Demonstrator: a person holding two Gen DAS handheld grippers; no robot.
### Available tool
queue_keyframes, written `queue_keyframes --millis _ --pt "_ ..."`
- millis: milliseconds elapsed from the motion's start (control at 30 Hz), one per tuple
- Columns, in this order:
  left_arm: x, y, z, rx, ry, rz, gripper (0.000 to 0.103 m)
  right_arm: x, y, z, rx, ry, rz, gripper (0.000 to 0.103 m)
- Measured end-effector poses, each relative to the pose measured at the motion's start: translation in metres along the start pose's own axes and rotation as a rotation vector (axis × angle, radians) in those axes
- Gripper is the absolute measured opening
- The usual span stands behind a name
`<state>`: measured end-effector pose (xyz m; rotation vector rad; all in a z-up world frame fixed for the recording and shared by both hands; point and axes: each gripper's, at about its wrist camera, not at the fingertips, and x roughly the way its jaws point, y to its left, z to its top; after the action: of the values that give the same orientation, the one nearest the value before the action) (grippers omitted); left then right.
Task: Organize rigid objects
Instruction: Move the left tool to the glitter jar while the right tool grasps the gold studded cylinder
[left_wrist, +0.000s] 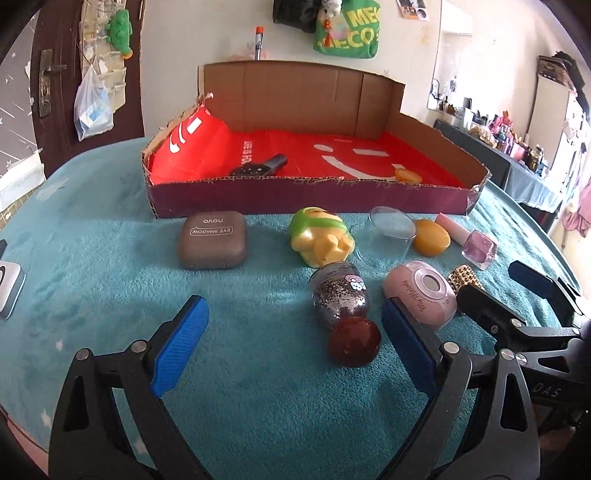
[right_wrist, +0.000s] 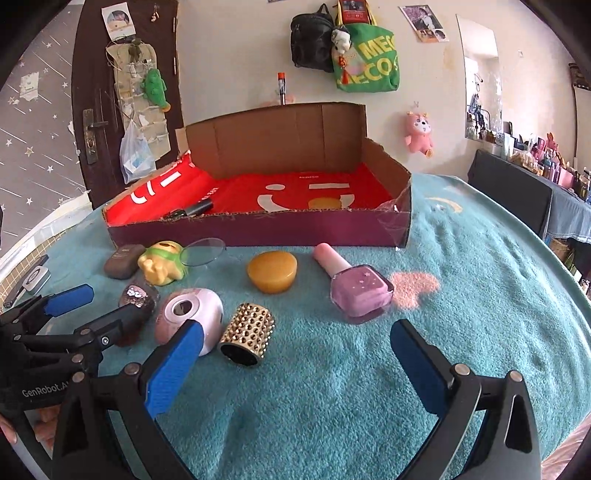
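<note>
The left tool (left_wrist: 291, 354) is hovering over the teal-covered worktop (left_wrist: 110, 295) with its blue pads spread wide and gripping nothing. Ahead and left of it, a brown eyeshadow case (left_wrist: 213, 240) is lying flat. Straight ahead, a green-and-yellow toy figure (left_wrist: 320, 236) is resting on its side, and a glitter bottle (left_wrist: 341, 295) is lying between the pads' far ends. A pink round case (left_wrist: 419, 291) is touching its right pad. The right tool (right_wrist: 295, 365) is likewise standing open and empty. Just ahead to its left a gold studded cylinder (right_wrist: 248, 334) is lying; further ahead an amber soap (right_wrist: 272, 271) and a pink nail polish bottle (right_wrist: 358, 291) are sitting. Beyond everything, the cardboard box (right_wrist: 258, 230) is holding a red bag.
</note>
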<state>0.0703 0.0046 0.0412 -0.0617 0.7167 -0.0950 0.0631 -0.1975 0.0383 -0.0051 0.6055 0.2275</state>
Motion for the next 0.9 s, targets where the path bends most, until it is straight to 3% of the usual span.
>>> queue_keyframes --millis 433,567,733,900 --pt "0.015 0.001 0.012 -0.004 0.078 -0.009 0.096 0.014 -0.001 0.009 -0.010 0.058 -0.016 0.102" --pt "0.017 0.002 0.014 -0.006 0.082 -0.015 0.095 0.017 0.004 0.008 -0.039 0.074 -0.024 0.092" --pt "0.020 0.003 0.018 -0.015 0.084 -0.043 0.074 0.018 0.005 0.008 -0.038 0.075 0.003 0.080" --pt "0.021 0.000 0.021 -0.013 0.087 -0.093 0.054 0.019 0.008 0.007 -0.045 0.081 0.028 0.060"
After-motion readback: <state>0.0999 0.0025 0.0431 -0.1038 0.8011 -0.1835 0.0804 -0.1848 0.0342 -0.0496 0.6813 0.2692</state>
